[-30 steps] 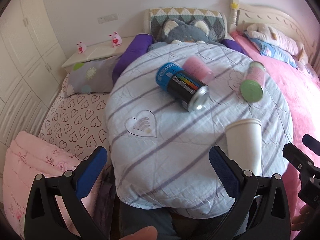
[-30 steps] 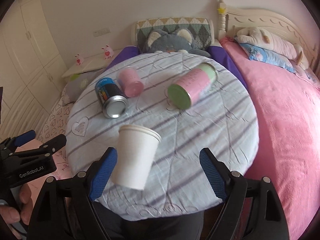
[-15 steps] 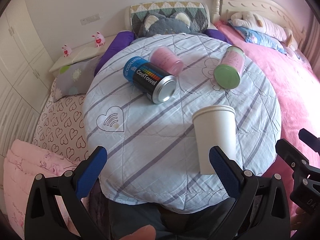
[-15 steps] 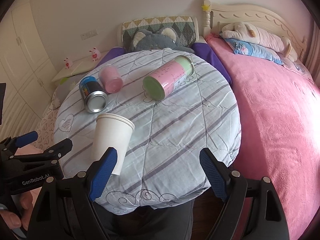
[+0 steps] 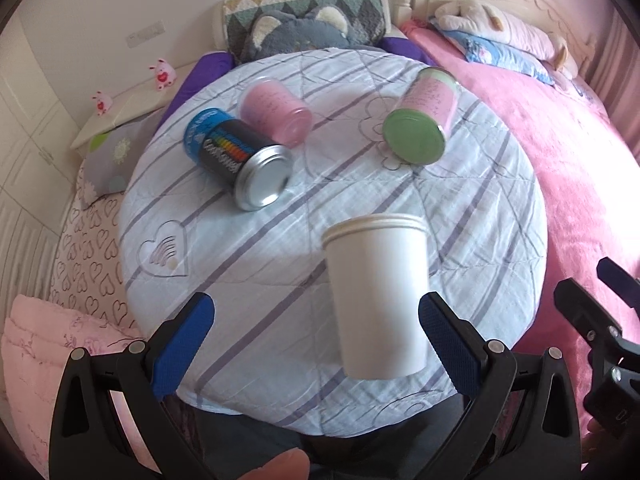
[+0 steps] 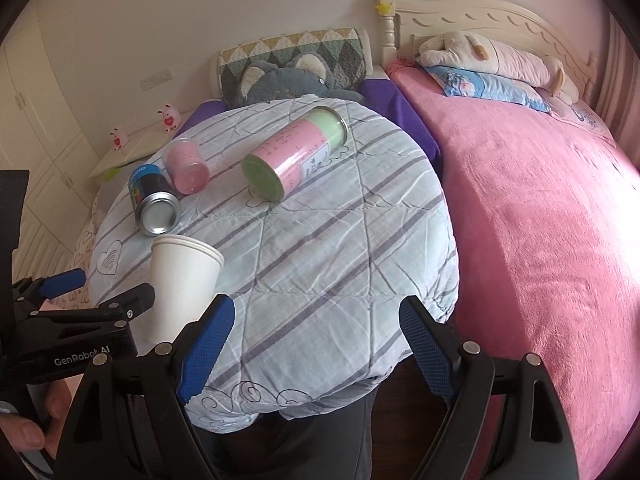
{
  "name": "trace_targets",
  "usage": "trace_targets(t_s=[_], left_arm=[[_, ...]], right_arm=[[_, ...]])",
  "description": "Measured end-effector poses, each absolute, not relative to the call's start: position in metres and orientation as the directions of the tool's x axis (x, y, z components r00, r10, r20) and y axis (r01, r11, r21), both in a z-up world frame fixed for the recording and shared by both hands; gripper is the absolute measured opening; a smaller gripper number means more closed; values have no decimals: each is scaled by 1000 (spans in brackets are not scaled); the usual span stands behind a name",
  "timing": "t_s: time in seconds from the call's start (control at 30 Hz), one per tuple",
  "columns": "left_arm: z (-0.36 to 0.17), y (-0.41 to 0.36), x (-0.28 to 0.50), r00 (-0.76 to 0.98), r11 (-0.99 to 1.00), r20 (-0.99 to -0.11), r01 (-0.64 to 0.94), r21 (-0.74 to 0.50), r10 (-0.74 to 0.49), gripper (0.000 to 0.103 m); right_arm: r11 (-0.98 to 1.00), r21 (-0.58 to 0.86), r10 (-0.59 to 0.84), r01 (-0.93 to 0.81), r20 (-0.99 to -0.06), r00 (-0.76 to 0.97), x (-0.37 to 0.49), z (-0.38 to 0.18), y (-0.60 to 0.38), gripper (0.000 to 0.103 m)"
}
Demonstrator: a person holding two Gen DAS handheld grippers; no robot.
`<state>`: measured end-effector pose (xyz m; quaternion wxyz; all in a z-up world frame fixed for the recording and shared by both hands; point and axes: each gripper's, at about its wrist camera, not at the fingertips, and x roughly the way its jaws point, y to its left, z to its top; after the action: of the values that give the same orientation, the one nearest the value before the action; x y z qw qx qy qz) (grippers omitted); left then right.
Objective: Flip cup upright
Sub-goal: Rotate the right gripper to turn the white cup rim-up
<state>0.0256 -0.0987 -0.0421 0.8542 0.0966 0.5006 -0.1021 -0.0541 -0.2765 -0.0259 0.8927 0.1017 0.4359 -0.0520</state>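
A white paper cup lies on its side on the round table with the striped cloth, its rim pointing away from me and its base toward the near edge. My left gripper is open; the cup lies just beyond its fingertips, nearer the right finger. In the right wrist view the cup is at the left, partly behind the left gripper. My right gripper is open and empty over the table's near edge, right of the cup.
On the table lie a black and blue can, a pink cup and a pink and green canister, all on their sides. A pink bed is to the right, cushions and a nightstand behind.
Both grippers have shifted to the right along the table's near side. The white cup now sits nearer the middle between the left gripper's fingers. Nothing on the table moved.
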Motion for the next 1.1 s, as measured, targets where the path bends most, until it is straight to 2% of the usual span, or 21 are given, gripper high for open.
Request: trace_targets(t_s=[0.67,0.73,0.8,0.97,1.1], left_arm=[[-82,-117,76,338,965,-931,257,-46,-134,102],[-84,-118,79,332,963,-932,262,-55,-144,98],[-89,-118,83,312,962,-938,265,-66,-150,77],[-86,-118,82,323,957,-931,279,-80,-172,77],[-67,-108,77,397,957,-900,284,-65,-179,77]], right_arm=[[970,139,3,201,-829,559,-23,-48,-291,86],[970,139,4,201,-832,555,-19,-51,-291,85],[970,139,6,200,-835,550,-15,-53,-289,85],[971,134,8,196,-841,541,-8,-55,-285,86],[972,133,8,194,-842,539,-5,-55,-282,86]])
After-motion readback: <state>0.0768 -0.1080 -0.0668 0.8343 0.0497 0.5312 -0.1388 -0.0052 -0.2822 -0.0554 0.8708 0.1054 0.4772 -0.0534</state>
